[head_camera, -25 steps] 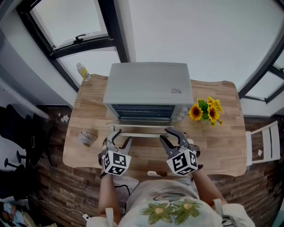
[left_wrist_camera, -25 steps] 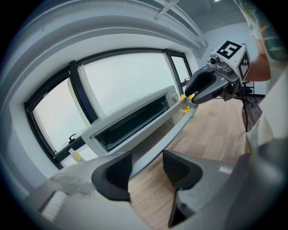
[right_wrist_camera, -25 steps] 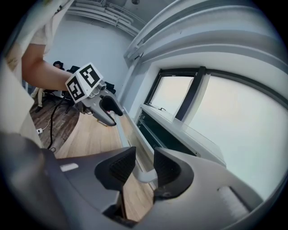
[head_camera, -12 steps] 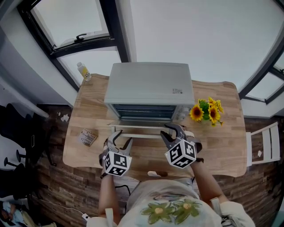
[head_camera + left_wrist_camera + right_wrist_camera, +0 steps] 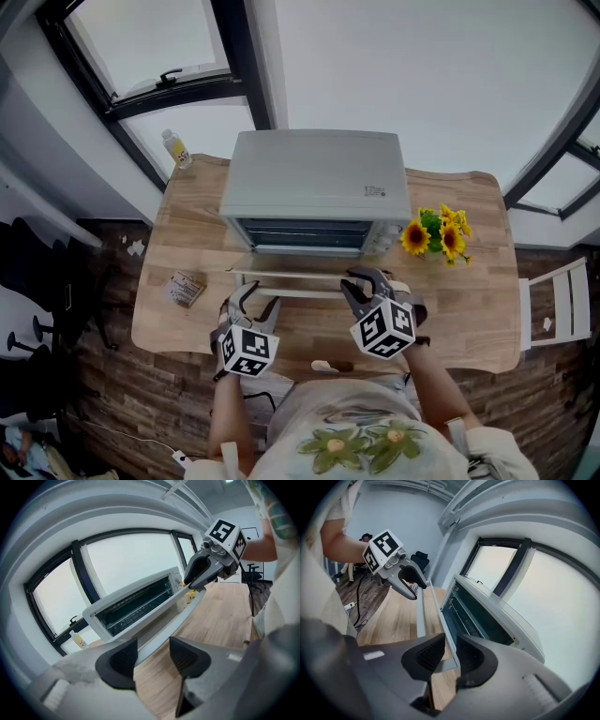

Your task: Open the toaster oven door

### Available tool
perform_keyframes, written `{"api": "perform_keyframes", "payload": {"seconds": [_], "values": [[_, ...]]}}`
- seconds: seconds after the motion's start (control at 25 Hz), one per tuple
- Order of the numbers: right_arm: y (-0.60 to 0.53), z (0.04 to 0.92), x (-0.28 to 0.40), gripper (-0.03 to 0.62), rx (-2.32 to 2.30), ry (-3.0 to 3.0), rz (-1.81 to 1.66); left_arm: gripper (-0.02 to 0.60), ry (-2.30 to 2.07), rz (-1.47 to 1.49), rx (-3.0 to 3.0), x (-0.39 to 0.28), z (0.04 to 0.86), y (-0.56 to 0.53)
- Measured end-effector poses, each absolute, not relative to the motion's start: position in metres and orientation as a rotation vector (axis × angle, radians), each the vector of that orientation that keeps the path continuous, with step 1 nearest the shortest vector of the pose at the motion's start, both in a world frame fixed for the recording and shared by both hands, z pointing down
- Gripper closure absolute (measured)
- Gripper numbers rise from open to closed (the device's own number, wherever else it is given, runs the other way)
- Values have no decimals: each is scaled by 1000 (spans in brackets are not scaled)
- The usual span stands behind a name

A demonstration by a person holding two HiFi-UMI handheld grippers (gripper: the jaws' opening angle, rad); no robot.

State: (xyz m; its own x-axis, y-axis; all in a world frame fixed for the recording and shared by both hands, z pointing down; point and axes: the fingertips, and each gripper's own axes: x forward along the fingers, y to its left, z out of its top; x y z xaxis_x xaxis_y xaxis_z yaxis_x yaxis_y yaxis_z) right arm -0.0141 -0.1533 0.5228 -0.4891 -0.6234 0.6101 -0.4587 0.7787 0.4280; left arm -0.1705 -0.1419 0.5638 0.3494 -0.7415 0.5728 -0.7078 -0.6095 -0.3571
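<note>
Wooden table (image 5: 469, 281) by large windows is topped w/ a grey toaster oven (image 5: 314, 173) at centre-back. Its door (image 5: 281, 267) is dropped part-open toward the person, and a wire rack (image 5: 136, 604) is seen inside. R gripper (image 5: 366, 279) jaws, just closing, are clamped narrow on the door handle (image 5: 300, 292) near its right end. L gripper (image 5: 255, 292) is held wide by the handle's left part, not gripping. Bottle (image 5: 175, 150) & sunflowers (image 5: 436, 234) are set either side of the oven.

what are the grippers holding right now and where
Right gripper, its fingers just closing, grips the oven door handle near its right end. Left gripper is open, holding nothing.
</note>
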Motion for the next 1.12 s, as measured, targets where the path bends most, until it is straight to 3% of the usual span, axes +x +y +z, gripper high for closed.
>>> {"api": "perform_keyframes", "payload": {"seconds": [1.12], "values": [[-128, 541, -16, 523, 718, -2185, -243, 359, 1342, -1190, -2551, -171, 586, -122]]}}
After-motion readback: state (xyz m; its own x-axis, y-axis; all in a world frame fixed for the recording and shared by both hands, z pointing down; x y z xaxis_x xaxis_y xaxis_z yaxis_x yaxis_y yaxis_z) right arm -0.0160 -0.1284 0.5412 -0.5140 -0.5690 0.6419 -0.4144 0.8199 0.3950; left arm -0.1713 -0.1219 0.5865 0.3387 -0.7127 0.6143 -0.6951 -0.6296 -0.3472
